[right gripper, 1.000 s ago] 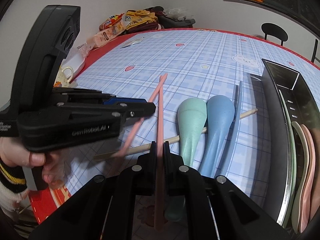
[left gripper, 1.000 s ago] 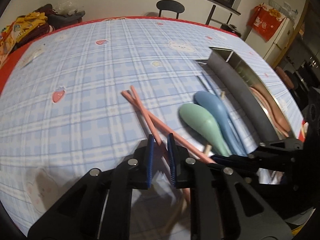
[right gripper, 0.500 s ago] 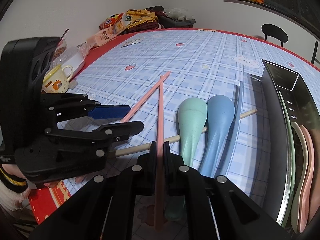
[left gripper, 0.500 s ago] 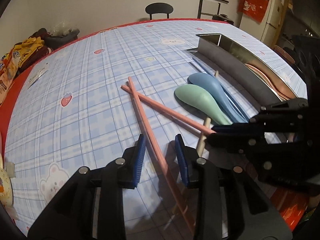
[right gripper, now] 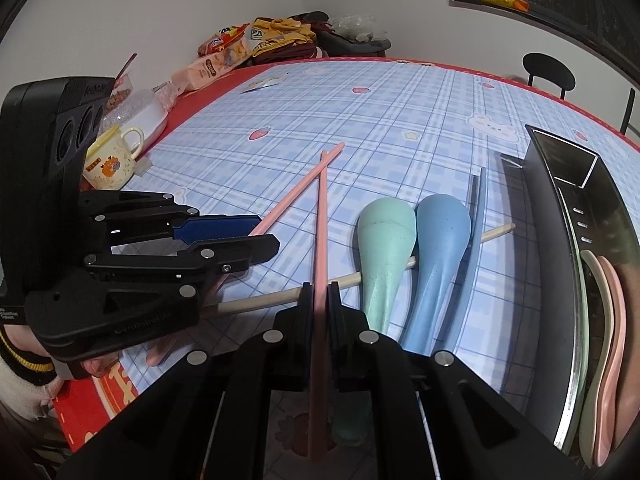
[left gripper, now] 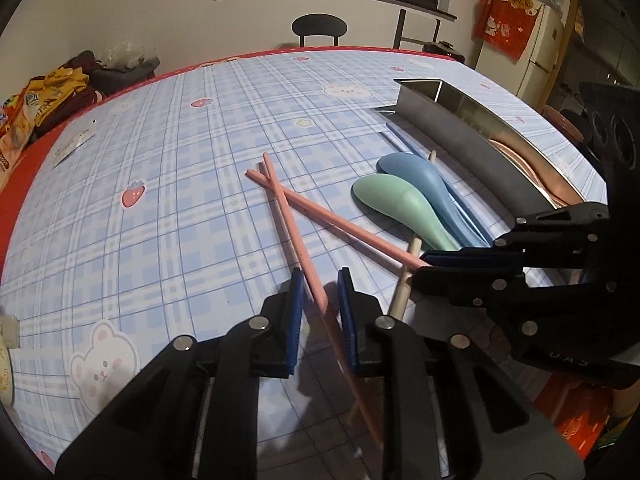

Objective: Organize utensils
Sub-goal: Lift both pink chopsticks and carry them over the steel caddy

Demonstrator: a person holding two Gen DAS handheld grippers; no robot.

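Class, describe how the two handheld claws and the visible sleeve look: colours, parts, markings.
Both the left claw and right claw are black plastic frames with silver rivets and ribbed blue pads. The left body bears faint embossed lettering. The sleeve is fuzzy white with a black-and-yellow cuff.

Dim indoor light, soft shadows, fisheye-curved edges, dark corners

Two chopsticks (left gripper: pixel 286 203) lay crossed near their far tips at mid-table (left gripper: pixel 168 152). Right of them, two spoons (right gripper: pixel 416 256) lay side by side, touching, bowls away from the cameras, both resting across a stick (right gripper: pixel 280 298) that ran crosswise beneath them. A tray (right gripper: pixel 560 208) stood right of the spoons, with more spoons (right gripper: pixel 608 344) inside. A mug (right gripper: pixel 114 158) stood at the table's left edge. A chair (left gripper: pixel 319 30) stood behind the far edge.
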